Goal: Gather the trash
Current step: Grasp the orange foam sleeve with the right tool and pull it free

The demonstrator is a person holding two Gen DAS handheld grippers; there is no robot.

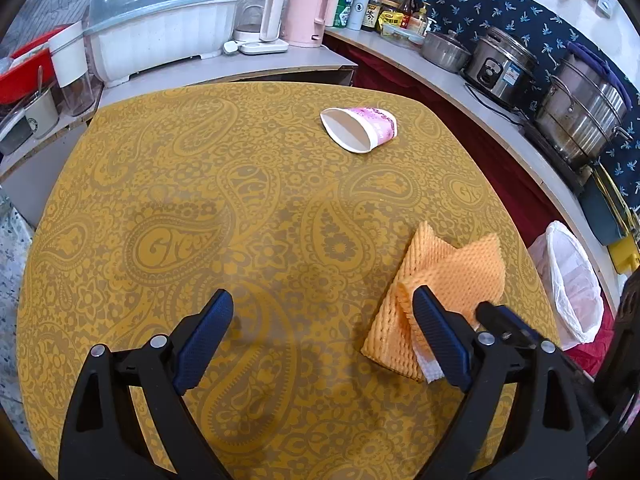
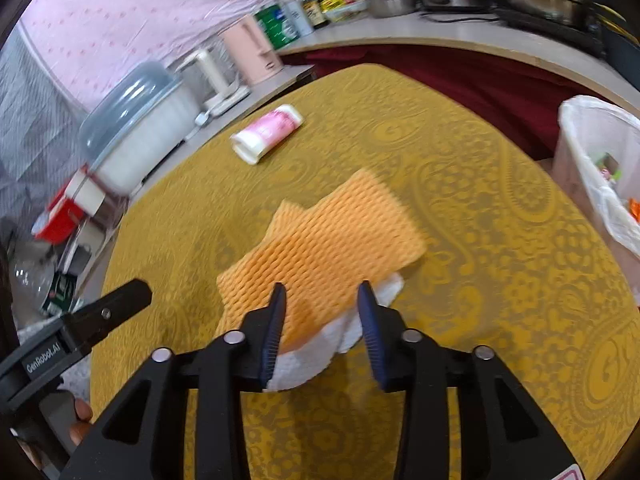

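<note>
a: orange foam netting (image 2: pixel 324 236), ribbed, lying flat on the yellow paisley tablecloth (image 2: pixel 500 280), white tissue (image 2: pixel 316 360) tucked under its near edge.
b: and around it?
a: right gripper (image 2: pixel 322 334) straddling that near edge, jaws part open, one blue pad (image 2: pixel 274 332) overlapping the foam, the other just beside it; pressing or not, cannot tell. nothing lifted.
b: the other tool?
a: left gripper (image 1: pixel 324 336) spread wide over bare cloth, gripping nothing. seen from the right wrist, only one black finger showing at 9 o'clock of the netting.
b: remaining trash?
a: squashed pink paper cup (image 1: pixel 360 128) on its side, well apart, at 11 o'clock from the netting in the left view.
b: bin?
a: white-lined trash bin (image 1: pixel 572 284) off the table edge at 3 o'clock, scraps inside in the right view.
</note>
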